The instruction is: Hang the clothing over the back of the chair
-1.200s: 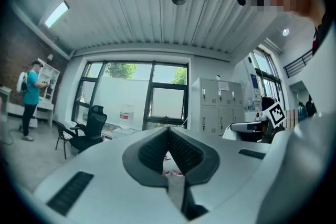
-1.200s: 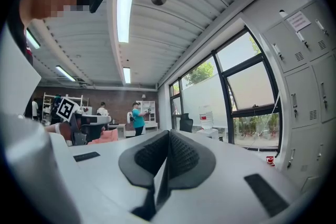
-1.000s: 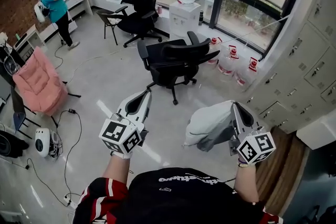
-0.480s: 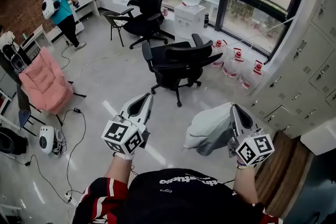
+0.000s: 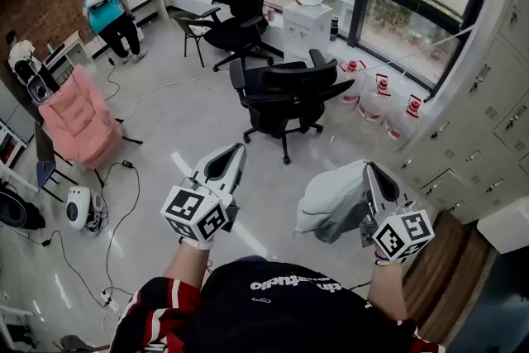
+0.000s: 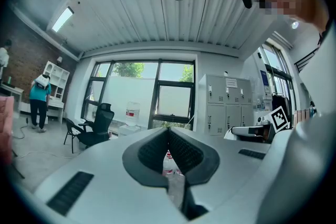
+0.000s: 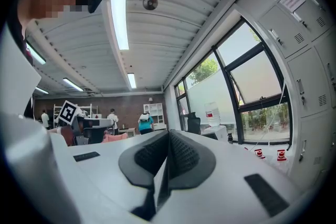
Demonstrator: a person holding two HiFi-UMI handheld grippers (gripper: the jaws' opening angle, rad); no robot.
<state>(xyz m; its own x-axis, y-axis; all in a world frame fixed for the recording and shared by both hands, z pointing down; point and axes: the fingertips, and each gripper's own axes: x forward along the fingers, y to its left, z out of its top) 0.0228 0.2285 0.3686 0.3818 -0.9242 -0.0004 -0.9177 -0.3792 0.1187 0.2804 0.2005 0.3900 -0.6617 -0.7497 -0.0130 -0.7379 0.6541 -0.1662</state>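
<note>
My right gripper (image 5: 369,170) is clenched on the grey clothing (image 5: 335,198). In the right gripper view a thin pale fold of it (image 7: 159,178) sits pinched between the pads, which are almost together. The rest of the bundle hangs off the left side of that gripper, close to me and above the floor.

My left gripper (image 5: 235,153) is closed on nothing. In the left gripper view its tips meet, and only the room shows through the slot below them. Both grippers point level towards the far side of the room, side by side.

Ahead of them stands the black office chair (image 5: 285,91), well apart from the clothing. A second black chair (image 5: 244,0) is further off by the window, with a water dispenser (image 5: 307,21) to its right. Water jugs (image 5: 376,99) stand on the floor to the right of the near chair, and grey lockers (image 5: 496,112) line the right wall. At the far left I see a pink chair (image 5: 78,121) and a person in a teal top (image 5: 111,8).
</note>
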